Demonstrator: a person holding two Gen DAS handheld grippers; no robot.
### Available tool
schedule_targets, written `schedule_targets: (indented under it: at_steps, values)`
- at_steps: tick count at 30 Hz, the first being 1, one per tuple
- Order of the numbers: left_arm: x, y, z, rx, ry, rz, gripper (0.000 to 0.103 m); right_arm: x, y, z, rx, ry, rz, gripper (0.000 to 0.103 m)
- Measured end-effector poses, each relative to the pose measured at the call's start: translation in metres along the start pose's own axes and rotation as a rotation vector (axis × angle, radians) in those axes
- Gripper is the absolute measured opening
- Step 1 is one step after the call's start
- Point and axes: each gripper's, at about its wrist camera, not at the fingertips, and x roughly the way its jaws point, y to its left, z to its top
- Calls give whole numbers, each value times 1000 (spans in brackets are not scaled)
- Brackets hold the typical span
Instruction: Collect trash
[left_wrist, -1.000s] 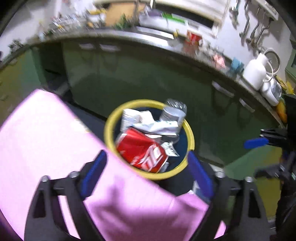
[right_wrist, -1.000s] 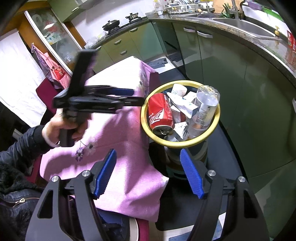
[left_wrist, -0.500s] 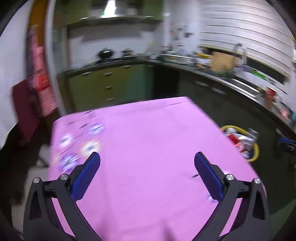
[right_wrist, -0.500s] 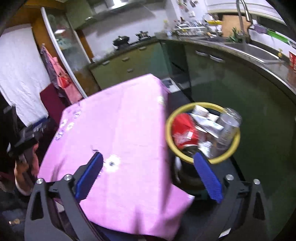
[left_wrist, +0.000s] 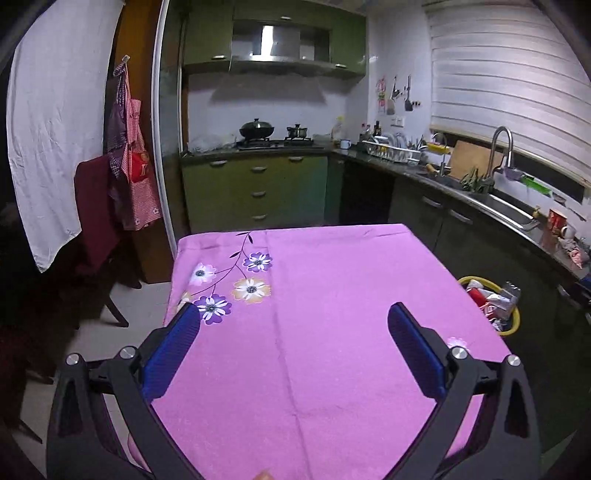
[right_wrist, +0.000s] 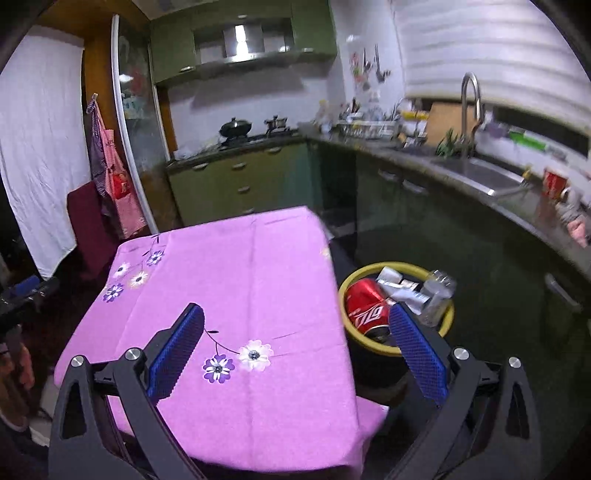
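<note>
A yellow-rimmed trash bin (right_wrist: 448, 315) stands on the floor right of the table, holding a red can (right_wrist: 365, 304), a clear plastic bottle (right_wrist: 437, 295) and white wrappers. It also shows small at the right of the left wrist view (left_wrist: 515, 325). My left gripper (left_wrist: 293, 349) is open and empty above the pink flowered tablecloth (left_wrist: 314, 295). My right gripper (right_wrist: 295, 345) is open and empty above the tablecloth's (right_wrist: 229, 280) right edge, with its right finger in front of the bin.
Green kitchen cabinets (left_wrist: 255, 192) and a dark counter with a sink (right_wrist: 480, 173) run behind and to the right. A dark red chair (left_wrist: 96, 225) with aprons stands left of the table. The left gripper shows at the left edge of the right wrist view (right_wrist: 22, 291).
Both grippers have swung away from the bin and pulled back to face across the table. The left view went from looking down into the bin to looking over the tablecloth. Both stay open.
</note>
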Motion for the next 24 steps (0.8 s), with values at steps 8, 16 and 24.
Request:
schedule_targets:
  at_steps: [8, 16, 24]
  values:
    - [-15, 6, -11, -20, -20, 33, 97, -25, 27, -8, -44, -42, -24, 99]
    - [-17, 27, -15, -52, -20, 71, 97, -27, 34, -7, -48, -65, -16, 99]
    - [-19, 32, -16, -49, -30, 78, 97, -18, 38, -6, -53, -45, -10, 99]
